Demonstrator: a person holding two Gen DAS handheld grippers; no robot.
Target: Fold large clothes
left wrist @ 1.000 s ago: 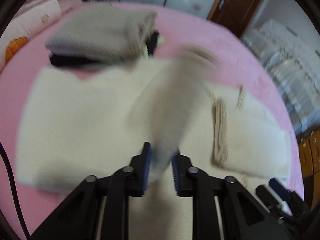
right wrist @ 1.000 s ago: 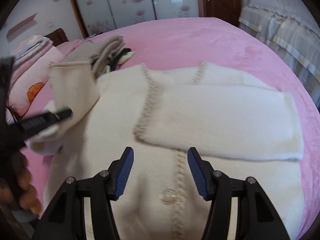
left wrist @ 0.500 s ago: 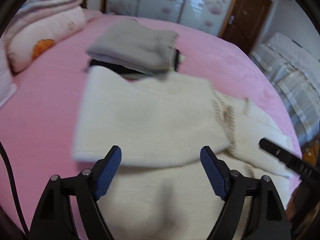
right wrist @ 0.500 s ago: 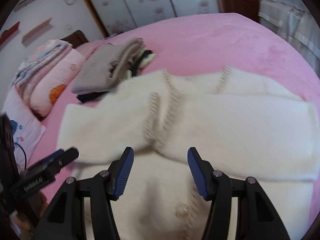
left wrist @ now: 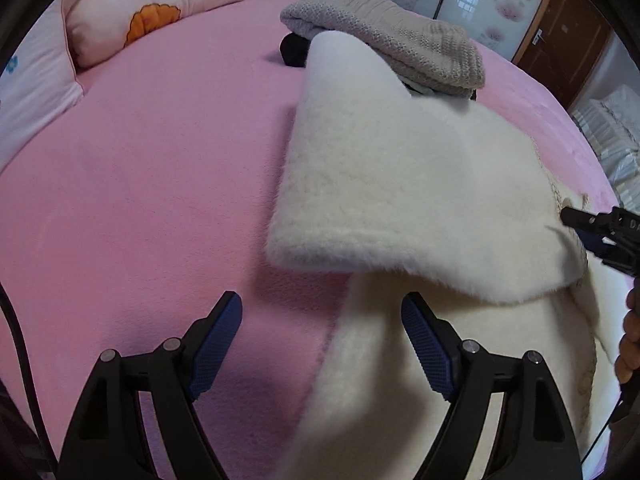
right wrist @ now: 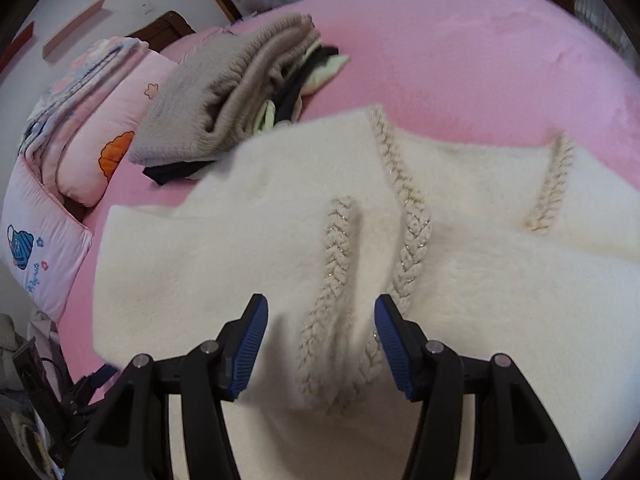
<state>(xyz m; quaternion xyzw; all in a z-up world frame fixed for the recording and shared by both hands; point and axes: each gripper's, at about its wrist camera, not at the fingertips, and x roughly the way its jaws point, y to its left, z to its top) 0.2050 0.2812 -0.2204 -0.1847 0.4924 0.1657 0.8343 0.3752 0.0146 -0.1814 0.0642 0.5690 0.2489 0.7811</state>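
Observation:
A fluffy cream cardigan with braided trim lies flat on the pink bed. Both sleeves are folded across its body. My left gripper hovers open over the cardigan's left side edge, half over bare bed, with nothing between its fingers. In the right wrist view my right gripper stands open just above the folded sleeve cuff, and the braided cuff trim shows between its fingers, not pinched. The right gripper also shows at the right edge of the left wrist view.
A stack of folded clothes topped by a grey knit sweater touches the cardigan's far corner. Pink pillows line the bed's left side. A person's hand is at the right edge.
My left gripper let go of the sleeve, which now lies folded across the cardigan, and moved left to the garment's side edge. My right gripper moved left and lower over the braided cuff.

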